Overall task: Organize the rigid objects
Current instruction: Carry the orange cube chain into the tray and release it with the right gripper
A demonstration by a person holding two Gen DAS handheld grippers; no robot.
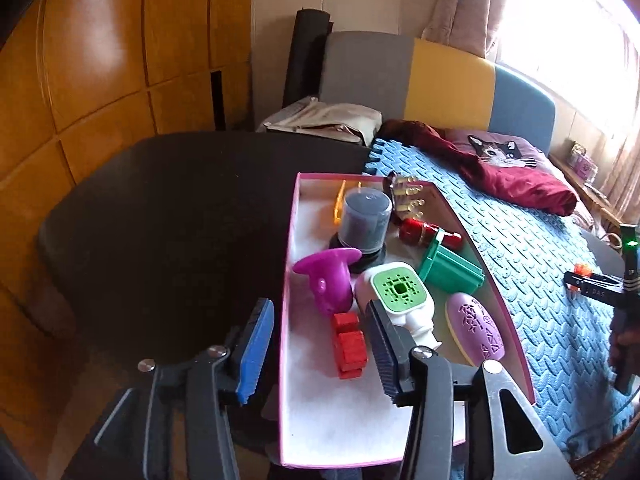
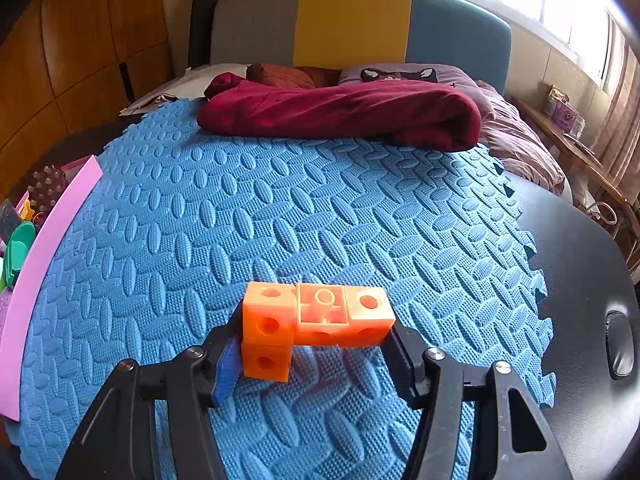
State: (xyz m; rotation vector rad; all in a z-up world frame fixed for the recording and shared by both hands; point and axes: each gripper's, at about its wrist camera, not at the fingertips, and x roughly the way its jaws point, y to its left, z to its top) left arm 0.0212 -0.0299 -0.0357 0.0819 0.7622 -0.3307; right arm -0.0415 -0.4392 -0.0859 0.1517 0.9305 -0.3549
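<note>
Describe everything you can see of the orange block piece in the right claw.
The orange block piece looks like glossy hard plastic: cubes joined in an L, three across and one hanging under the left end, with round holes in their faces. The middle cube shows a raised ring. It sits level, gripped end to end by the right claw, above the blue foam mat. Whether it touches the mat cannot be told.

box (image 1: 289,240) on table (image 1: 160,208), just left of mat (image 1: 532,264). in box, far end: lidded tub (image 1: 367,220), bottle (image 1: 424,232) to its right. mid box: plunger-shaped toy (image 1: 330,276), dispenser (image 1: 396,300), bin (image 1: 450,270) to right. near end: block toy (image 1: 349,344), brush (image 1: 476,326) by right wall. right of box, on mat: linked cubes (image 2: 316,322). behind mat: blanket (image 2: 344,114), pillow (image 1: 500,152), headboard (image 2: 352,24).
</note>
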